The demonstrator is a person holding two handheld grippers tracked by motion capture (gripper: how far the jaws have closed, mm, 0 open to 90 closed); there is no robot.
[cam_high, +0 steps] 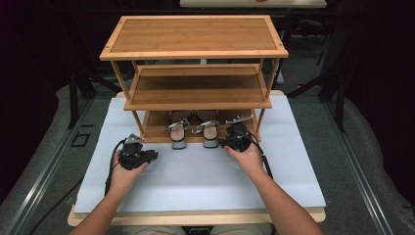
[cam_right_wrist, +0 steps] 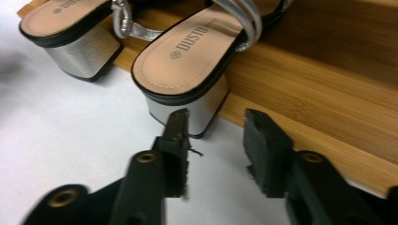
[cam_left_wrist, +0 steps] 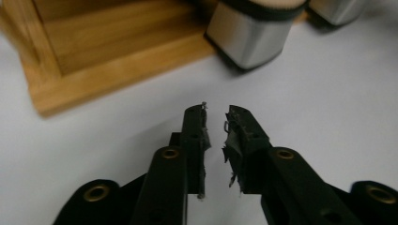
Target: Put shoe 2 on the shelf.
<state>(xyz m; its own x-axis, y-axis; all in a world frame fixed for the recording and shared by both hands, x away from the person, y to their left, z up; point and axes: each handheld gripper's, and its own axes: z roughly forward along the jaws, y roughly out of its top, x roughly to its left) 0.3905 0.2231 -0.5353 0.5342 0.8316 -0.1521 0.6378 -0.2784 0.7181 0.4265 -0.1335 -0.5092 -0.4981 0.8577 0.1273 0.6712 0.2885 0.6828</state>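
Two sandals stand on the rack's (cam_high: 195,100) lowest shelf, toes inward, block heels overhanging its front edge above the white worktop (cam_high: 195,181). The right sandal (cam_right_wrist: 187,56) is the nearer target; the left sandal (cam_right_wrist: 70,33) sits just beside it. Neither appears gripped yet, so judging from this, removal or repositioning remains to be done. The right gripper (cam_right_wrist: 216,129) is spread wide, empty, one jaw tip at or just short of the right heel. The left gripper (cam_left_wrist: 216,119) hovers near the rack's front left corner, jaws nearly together, a narrow gap between, holding nothing.
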